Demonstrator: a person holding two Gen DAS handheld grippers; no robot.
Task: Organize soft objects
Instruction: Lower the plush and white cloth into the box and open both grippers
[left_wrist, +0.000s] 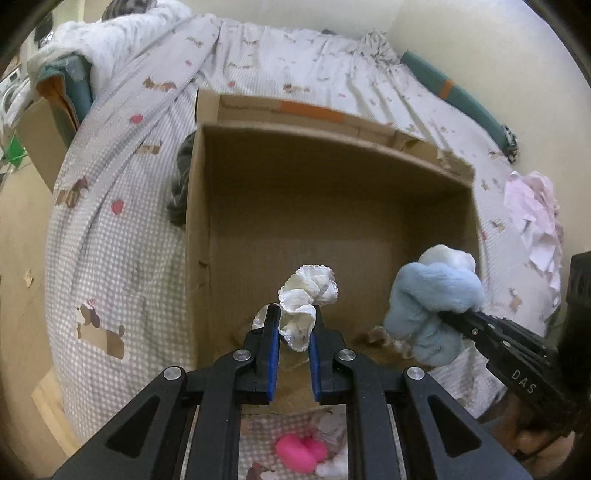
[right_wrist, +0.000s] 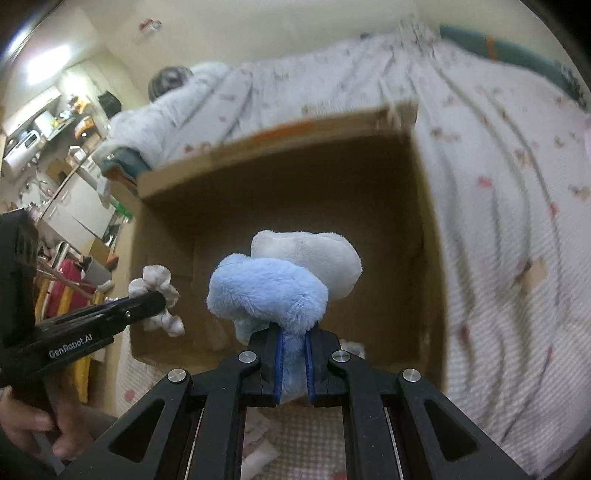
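An open cardboard box (left_wrist: 229, 229) lies on a bed with a checked sheet; it also shows in the right wrist view (right_wrist: 424, 236). My left gripper (left_wrist: 293, 323) is shut on a white frilly cloth (left_wrist: 308, 295) and holds it over the box's near edge. My right gripper (right_wrist: 293, 338) is shut on a light blue plush toy (right_wrist: 269, 291), held above the box's near side. The toy (left_wrist: 432, 295) and right gripper (left_wrist: 454, 317) show at the right of the left wrist view. The left gripper (right_wrist: 155, 299) with the cloth (right_wrist: 159, 284) shows at the left of the right wrist view.
A pink soft object (left_wrist: 299, 452) lies on the sheet under the left gripper. Pink-white cloth (left_wrist: 535, 221) lies right of the box, a dark fabric (left_wrist: 181, 184) at its left side. A folded quilt (left_wrist: 110, 40) sits at the far left. Cluttered room furniture (right_wrist: 55, 147) stands beyond.
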